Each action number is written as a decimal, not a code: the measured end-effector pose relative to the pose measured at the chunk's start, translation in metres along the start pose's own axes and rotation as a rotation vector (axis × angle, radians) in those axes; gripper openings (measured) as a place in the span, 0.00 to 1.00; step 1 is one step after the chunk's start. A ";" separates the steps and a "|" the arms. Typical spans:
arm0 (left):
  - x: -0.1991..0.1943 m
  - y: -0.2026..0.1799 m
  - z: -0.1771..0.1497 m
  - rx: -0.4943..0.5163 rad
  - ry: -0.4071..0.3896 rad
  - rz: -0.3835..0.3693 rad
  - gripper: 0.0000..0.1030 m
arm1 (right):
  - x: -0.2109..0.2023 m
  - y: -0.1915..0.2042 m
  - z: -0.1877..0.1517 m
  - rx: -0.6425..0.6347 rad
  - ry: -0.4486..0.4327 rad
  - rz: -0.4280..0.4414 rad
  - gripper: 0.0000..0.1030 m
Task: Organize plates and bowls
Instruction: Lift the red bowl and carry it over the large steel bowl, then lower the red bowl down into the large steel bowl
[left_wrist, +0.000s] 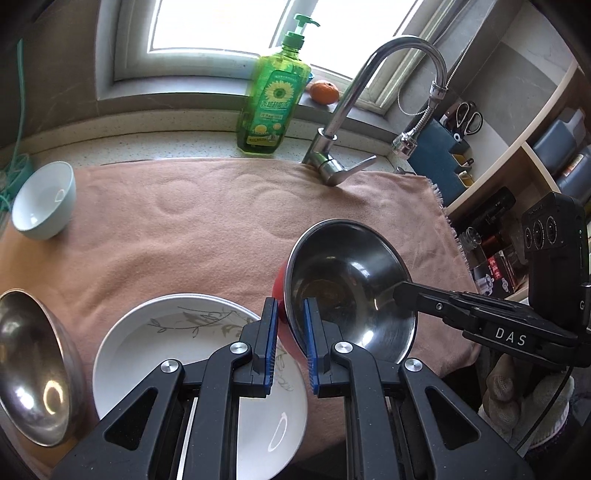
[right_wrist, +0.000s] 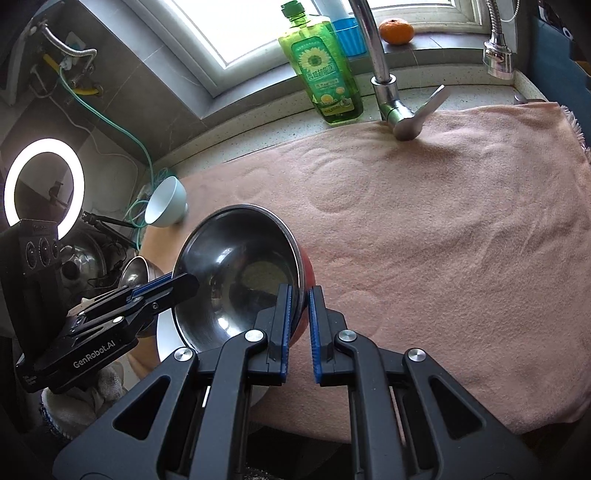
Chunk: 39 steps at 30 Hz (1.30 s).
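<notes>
The steel bowl (left_wrist: 351, 288) with a red outside is gripped at opposite rims by the left hand-held gripper (left_wrist: 290, 332) and the right hand-held gripper (right_wrist: 300, 325), tilted above the towel-covered tabletop (left_wrist: 184, 229). The white plate (left_wrist: 177, 354) is partly hidden behind the left fingers.

Tilted red-sided steel bowl (left_wrist: 347, 288), rim-gripped

Both tools, left (left_wrist: 290, 332) and right (right_wrist: 300, 325), clamped shut, angled downward.
</notes>
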<state>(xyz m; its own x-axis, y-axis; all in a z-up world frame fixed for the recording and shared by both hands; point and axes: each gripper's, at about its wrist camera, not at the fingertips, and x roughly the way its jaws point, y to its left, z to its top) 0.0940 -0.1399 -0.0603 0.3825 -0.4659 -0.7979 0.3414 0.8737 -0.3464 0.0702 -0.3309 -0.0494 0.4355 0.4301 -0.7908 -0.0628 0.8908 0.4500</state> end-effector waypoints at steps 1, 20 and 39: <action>-0.004 0.004 -0.001 -0.010 -0.007 0.003 0.12 | 0.001 0.006 0.001 -0.009 0.002 0.006 0.09; -0.082 0.108 -0.027 -0.184 -0.105 0.102 0.12 | 0.050 0.139 0.002 -0.212 0.069 0.101 0.09; -0.109 0.193 -0.061 -0.314 -0.102 0.228 0.12 | 0.125 0.226 -0.013 -0.362 0.202 0.120 0.09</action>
<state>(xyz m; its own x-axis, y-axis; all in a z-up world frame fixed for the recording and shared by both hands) 0.0660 0.0885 -0.0704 0.5065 -0.2527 -0.8244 -0.0350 0.9493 -0.3124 0.0988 -0.0736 -0.0518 0.2240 0.5214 -0.8234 -0.4286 0.8114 0.3973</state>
